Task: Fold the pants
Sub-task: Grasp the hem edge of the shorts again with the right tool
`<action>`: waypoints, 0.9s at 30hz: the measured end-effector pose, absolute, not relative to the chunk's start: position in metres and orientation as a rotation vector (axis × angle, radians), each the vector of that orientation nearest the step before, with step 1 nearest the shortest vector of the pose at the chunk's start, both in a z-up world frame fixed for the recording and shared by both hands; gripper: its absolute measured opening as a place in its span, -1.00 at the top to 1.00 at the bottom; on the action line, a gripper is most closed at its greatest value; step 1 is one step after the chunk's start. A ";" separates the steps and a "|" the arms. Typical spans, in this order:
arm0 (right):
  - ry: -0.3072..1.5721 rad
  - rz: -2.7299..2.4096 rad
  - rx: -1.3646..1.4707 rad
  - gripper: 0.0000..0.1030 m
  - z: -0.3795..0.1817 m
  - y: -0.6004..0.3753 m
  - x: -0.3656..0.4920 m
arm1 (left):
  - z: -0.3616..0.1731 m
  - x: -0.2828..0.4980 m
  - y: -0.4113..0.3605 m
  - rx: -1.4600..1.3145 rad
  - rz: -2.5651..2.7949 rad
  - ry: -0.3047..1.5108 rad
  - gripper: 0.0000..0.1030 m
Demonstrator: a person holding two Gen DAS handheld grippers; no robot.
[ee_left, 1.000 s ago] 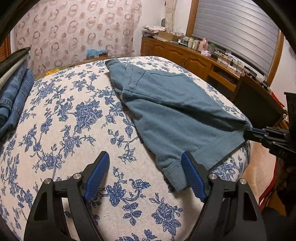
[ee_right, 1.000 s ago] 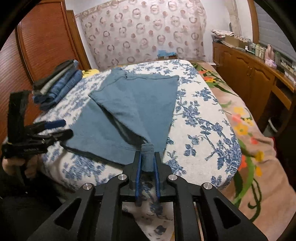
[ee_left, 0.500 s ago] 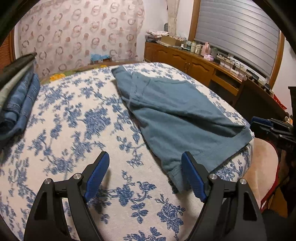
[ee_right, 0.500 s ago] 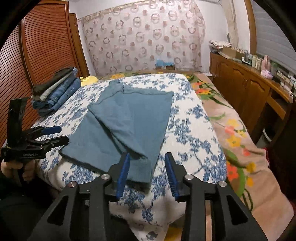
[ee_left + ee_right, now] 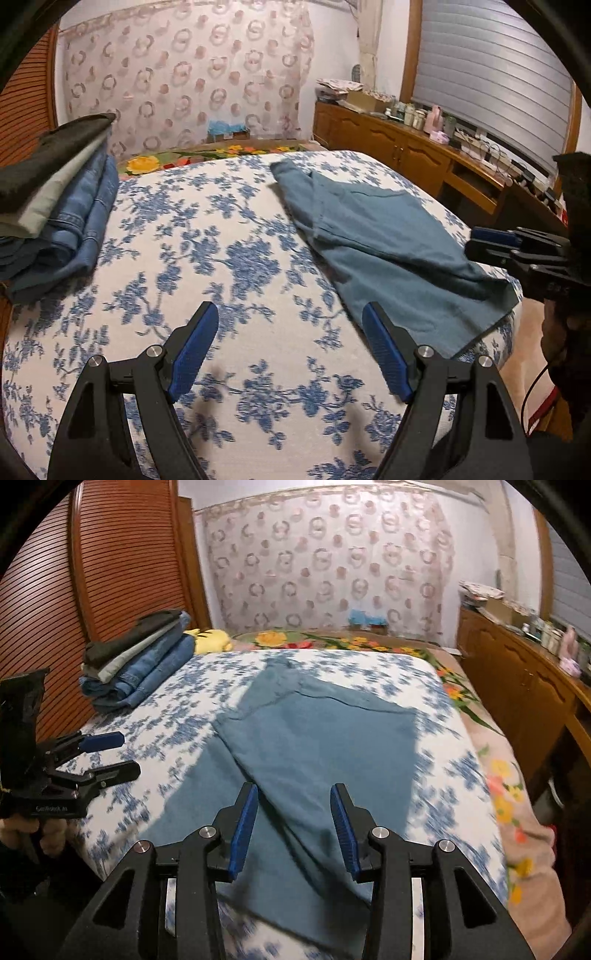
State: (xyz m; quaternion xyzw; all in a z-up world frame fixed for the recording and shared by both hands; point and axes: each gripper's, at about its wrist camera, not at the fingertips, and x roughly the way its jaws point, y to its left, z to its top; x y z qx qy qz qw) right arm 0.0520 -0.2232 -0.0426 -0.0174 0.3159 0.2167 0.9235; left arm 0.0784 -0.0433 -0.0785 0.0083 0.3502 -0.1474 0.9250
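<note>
Teal pants [image 5: 317,746] lie folded on bed w/ legs overlapping.

The left gripper [image 5: 290,347] and right gripper [image 5: 294,825] are showing black frames. Ribbed blue pads [image 5: 192,354] are lining all 4 fingers. Silver screws [image 5: 423,350] are glinting.

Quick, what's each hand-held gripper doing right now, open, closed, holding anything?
Left hand-held gripper: open, holding nothing, over the floral bedcover.
Right hand-held gripper: open, empty, over the teal pants.
</note>
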 end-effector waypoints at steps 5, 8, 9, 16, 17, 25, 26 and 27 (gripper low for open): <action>0.665 0.496 -0.056 0.18 -0.043 -0.204 0.077 | -0.076 0.081 -0.030 0.002 -0.274 0.707 -0.57; 0.687 0.526 -0.075 0.18 -0.045 -0.192 0.093 | -0.077 0.083 -0.023 -0.002 -0.262 0.704 -0.57; 0.693 0.533 -0.081 0.18 -0.047 -0.189 0.097 | -0.078 0.085 -0.021 -0.001 -0.257 0.703 -0.57; 0.740 0.574 -0.141 0.18 -0.056 -0.159 0.130 | -0.082 0.091 -0.015 0.002 -0.239 0.703 -0.57; 0.748 0.577 -0.149 0.18 -0.057 -0.154 0.134 | -0.083 0.090 -0.015 0.000 -0.239 0.704 -0.57; 0.784 0.599 -0.186 0.18 -0.057 -0.130 0.152 | -0.086 0.089 -0.010 -0.009 -0.232 0.710 -0.57; 0.789 0.597 -0.193 0.18 -0.059 -0.127 0.156 | -0.086 0.090 -0.010 -0.009 -0.231 0.711 -0.57; 0.793 0.595 -0.197 0.18 -0.059 -0.126 0.158 | -0.086 0.090 -0.010 -0.008 -0.231 0.711 -0.57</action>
